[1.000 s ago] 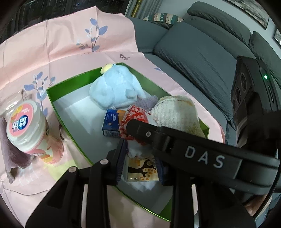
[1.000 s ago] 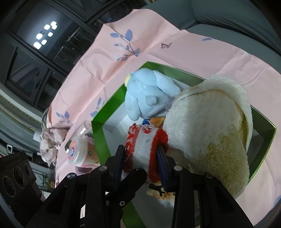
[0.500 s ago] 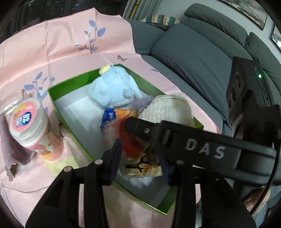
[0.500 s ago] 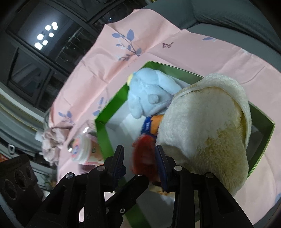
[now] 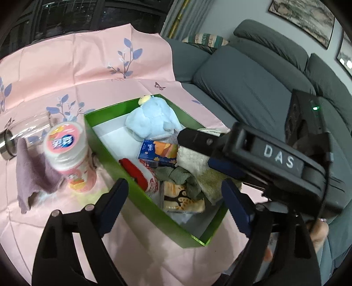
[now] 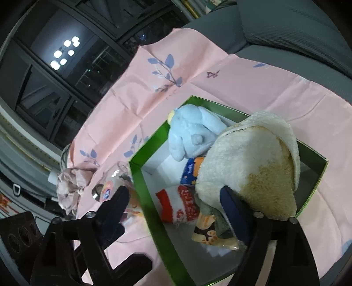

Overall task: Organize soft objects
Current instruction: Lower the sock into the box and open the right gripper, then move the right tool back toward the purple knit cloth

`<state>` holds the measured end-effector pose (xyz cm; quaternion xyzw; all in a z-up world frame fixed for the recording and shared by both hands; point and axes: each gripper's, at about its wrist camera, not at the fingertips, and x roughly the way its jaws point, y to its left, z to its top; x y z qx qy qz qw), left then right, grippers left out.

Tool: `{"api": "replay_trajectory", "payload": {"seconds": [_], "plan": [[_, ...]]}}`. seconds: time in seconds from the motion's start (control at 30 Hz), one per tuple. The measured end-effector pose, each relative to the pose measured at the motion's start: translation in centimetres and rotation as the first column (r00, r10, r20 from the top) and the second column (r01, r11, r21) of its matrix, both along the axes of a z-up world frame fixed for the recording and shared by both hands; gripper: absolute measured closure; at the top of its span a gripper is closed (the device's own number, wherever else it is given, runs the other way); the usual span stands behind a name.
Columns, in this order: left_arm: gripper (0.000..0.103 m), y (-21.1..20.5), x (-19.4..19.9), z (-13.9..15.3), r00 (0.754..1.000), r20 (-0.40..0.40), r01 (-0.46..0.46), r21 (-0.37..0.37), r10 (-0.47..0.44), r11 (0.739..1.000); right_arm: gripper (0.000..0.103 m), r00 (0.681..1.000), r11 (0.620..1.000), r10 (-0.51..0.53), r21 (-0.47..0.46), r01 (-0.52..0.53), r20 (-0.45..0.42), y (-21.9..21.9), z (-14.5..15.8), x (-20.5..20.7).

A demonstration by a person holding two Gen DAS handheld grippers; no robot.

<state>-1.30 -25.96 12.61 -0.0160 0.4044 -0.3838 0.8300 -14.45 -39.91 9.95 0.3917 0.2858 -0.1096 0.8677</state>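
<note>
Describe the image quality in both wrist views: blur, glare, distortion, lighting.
Left wrist view: strong fisheye bending with dark corners; the pink-lidded canister is smeared by motion blur, while the green box stays fairly sharp under dim indoor light. Right wrist view: sharper; ceiling lights glare as white reflections in the dark window; the cream slipper looms large and soft close to the lens.

A home living room at night: a grey upholstered sofa (image 5: 253, 88) with a patterned cushion (image 5: 205, 39) runs along the wall beneath framed pictures (image 5: 303, 17), curtains (image 5: 176, 19) hang beside dark windows (image 6: 72, 72), and a pink floral cloth (image 5: 88, 66) is spread under a green box (image 5: 154, 206) of household soft things
</note>
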Motion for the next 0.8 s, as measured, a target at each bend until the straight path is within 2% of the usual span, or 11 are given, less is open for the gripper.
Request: {"api": "replay_trajectory", "payload": {"seconds": [0.1, 0.17, 0.3, 0.4, 0.43, 0.6, 0.73, 0.8], "plan": [[0.015, 1.5, -0.7, 0.3, 1.0, 0.011, -0.016, 0.0, 0.016, 1.0, 0.015, 1.0, 1.0, -0.012, -0.018, 0.012, -0.01, 0.2, 0.2, 0.0], [0.015, 2.5, -0.9, 0.5, 0.999, 0.025, -0.026, 0.004, 0.026, 1.0, 0.007, 1.0, 0.999, -0.017, -0.04, 0.017, -0.015, 0.6, 0.4, 0.1], [0.014, 6.5, -0.9, 0.4, 0.994, 0.024, -0.104, 0.001, 0.104, 0.995, 0.007, 1.0, 0.995, -0.023, -0.096, 0.02, -0.022, 1.7, 1.3, 0.2], [0.002, 10.6, -1.0, 0.3, 0.982, 0.042, -0.182, -0.003, 0.182, 0.983, 0.007, 0.999, 0.986, -0.022, -0.169, 0.016, -0.029, 3.3, 2.5, 0.2], [0.002, 11.9, -0.9, 0.4, 0.975, 0.053, -0.215, 0.0, 0.214, 0.977, 0.007, 1.0, 0.983, -0.014, -0.184, 0.009, -0.025, 3.7, 2.8, 0.2], [0.002, 19.3, -0.9, -0.3, 0.933, 0.058, -0.357, 0.006, 0.356, 0.934, 0.007, 0.999, 0.965, 0.025, -0.261, -0.031, -0.028, 6.6, 4.1, 0.8], [0.002, 24.1, -0.3, -2.8, 0.867, 0.068, -0.498, 0.056, 0.494, 0.866, 0.007, 0.993, 0.947, 0.095, -0.3, -0.111, -0.066, 9.6, 4.2, 2.6], [0.002, 26.2, 0.5, -4.4, 0.826, 0.051, -0.564, 0.077, 0.561, 0.822, 0.007, 0.989, 0.937, 0.125, -0.317, -0.145, -0.083, 11.2, 4.2, 3.5]]}}
